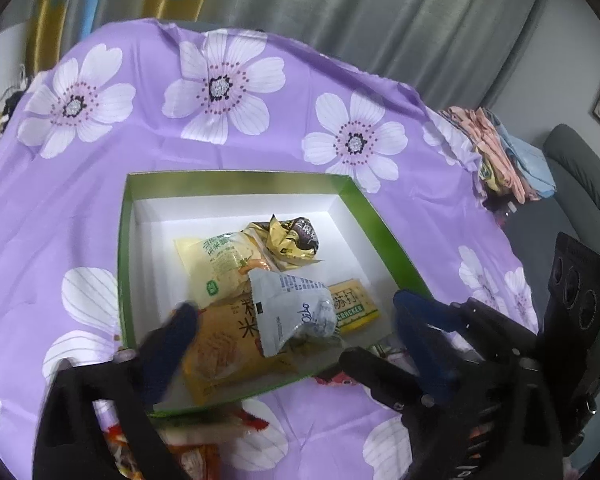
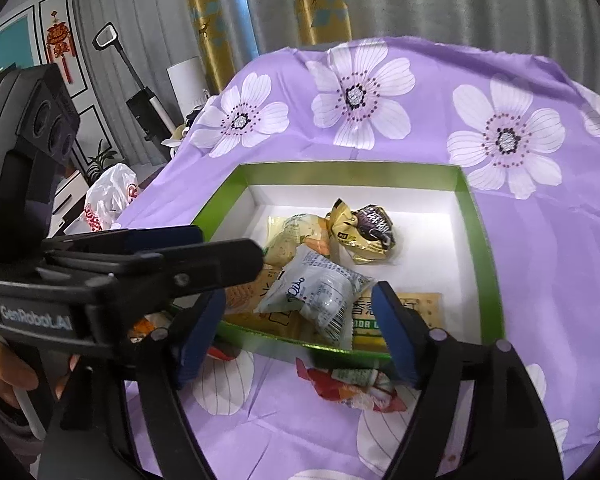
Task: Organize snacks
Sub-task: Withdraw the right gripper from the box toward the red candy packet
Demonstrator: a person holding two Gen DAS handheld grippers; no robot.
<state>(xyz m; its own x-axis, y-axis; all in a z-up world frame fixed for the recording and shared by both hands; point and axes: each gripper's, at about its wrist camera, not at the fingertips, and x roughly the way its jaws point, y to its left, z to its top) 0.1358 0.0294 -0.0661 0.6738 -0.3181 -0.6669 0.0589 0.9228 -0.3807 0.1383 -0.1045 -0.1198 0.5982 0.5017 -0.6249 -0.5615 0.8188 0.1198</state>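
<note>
A green box [image 1: 374, 216] [image 2: 482, 240] with a white inside lies on the purple flowered cloth. It holds a white-grey packet [image 1: 296, 312] [image 2: 320, 296] on top of an orange packet [image 1: 224, 352], a yellow-green packet [image 1: 216, 260] [image 2: 296, 236], a gold-brown wrapper [image 1: 292, 240] [image 2: 364, 228] and a cracker pack [image 1: 354, 308] [image 2: 404, 312]. My left gripper [image 1: 296, 328] is open, its jaws either side of the white packet above the box's near edge. My right gripper [image 2: 300, 328] is open and empty at the near edge. A red-white snack [image 2: 352, 384] lies on the cloth below it.
More orange-red snacks [image 1: 192, 440] lie on the cloth near the left gripper. Folded fabrics [image 1: 500, 152] are stacked at the table's right end. A plastic bag [image 2: 112, 196] sits off the table's left. The left gripper body [image 2: 112, 268] crosses the right wrist view.
</note>
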